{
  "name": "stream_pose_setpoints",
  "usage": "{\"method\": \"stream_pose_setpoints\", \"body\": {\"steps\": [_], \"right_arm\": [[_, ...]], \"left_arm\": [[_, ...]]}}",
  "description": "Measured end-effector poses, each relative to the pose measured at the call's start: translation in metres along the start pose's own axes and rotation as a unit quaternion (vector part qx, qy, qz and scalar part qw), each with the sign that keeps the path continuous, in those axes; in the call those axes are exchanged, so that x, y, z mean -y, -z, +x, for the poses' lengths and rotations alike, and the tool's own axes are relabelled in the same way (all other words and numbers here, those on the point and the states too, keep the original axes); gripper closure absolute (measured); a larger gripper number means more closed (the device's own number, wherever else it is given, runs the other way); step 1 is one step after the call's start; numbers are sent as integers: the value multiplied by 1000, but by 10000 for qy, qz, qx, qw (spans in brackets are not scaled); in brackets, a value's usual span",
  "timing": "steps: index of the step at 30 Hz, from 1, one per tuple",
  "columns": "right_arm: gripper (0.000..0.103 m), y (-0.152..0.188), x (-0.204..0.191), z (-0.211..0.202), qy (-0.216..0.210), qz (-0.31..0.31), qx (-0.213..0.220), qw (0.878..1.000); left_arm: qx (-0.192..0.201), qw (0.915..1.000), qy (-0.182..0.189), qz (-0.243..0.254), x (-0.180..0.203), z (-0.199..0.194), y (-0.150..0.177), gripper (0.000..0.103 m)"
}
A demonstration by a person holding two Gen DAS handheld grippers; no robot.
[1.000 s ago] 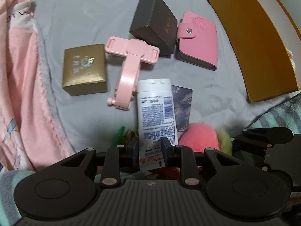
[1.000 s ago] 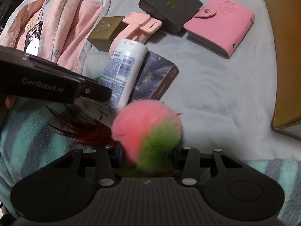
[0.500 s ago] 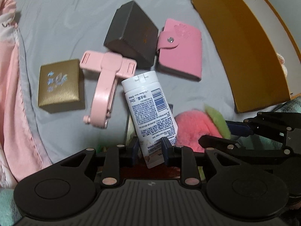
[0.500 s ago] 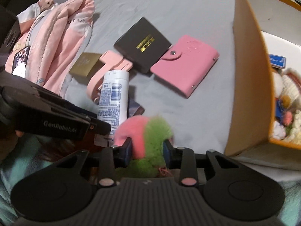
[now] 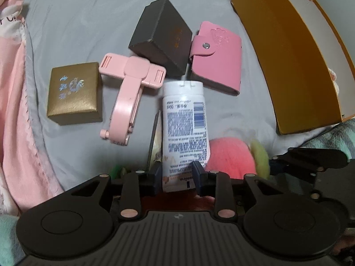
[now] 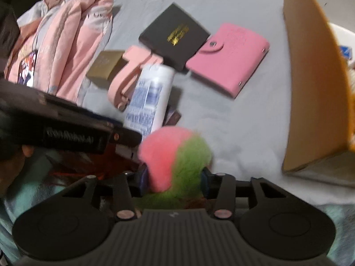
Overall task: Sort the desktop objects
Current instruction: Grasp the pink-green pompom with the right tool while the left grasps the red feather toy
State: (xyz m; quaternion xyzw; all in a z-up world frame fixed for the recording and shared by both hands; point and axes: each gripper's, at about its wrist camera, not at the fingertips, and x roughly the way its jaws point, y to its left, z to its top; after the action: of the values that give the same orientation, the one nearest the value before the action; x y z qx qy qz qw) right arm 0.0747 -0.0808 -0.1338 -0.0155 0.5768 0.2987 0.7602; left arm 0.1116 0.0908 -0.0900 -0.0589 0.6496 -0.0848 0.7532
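Since half a second ago the tube has swung upright in the left view, and both pairs of jaws have just been opening. Left gripper, pointing steeply down, has the tube's crimped end between its pads, seemingly touching. Right gripper, also tilted down, flanks the pom-pom; whether it still pinches is unclear. Right view alone shows a fingertip and the orange box's contents
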Motion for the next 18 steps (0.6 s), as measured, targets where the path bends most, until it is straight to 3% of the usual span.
{"method": "stream_pose_setpoints", "body": {"steps": [7,9,10,12,15,18], "right_arm": [[59,4,6,8,-161,188,-59,9997],[60,4,6,3,-176,205,1,9996],[60,5,6,1,-139,185,38,9997],[61,6,5,-6,4,99,122,9999],[61,8,4,-18,273,-77,247,9993],[61,11,13,-30,313,-74,365,9988]], "left_arm": [[-401,9978,-49,527,8,-17,15,68],[-419,9960,-97,786,17,-20,19,61],[-425,9943,-121,967,23,-22,22,49],[-436,9900,-177,1328,35,-21,27,45],[-576,9840,-421,1631,49,-7,30,45],[-715,9761,-907,1842,59,11,32,46]]}}
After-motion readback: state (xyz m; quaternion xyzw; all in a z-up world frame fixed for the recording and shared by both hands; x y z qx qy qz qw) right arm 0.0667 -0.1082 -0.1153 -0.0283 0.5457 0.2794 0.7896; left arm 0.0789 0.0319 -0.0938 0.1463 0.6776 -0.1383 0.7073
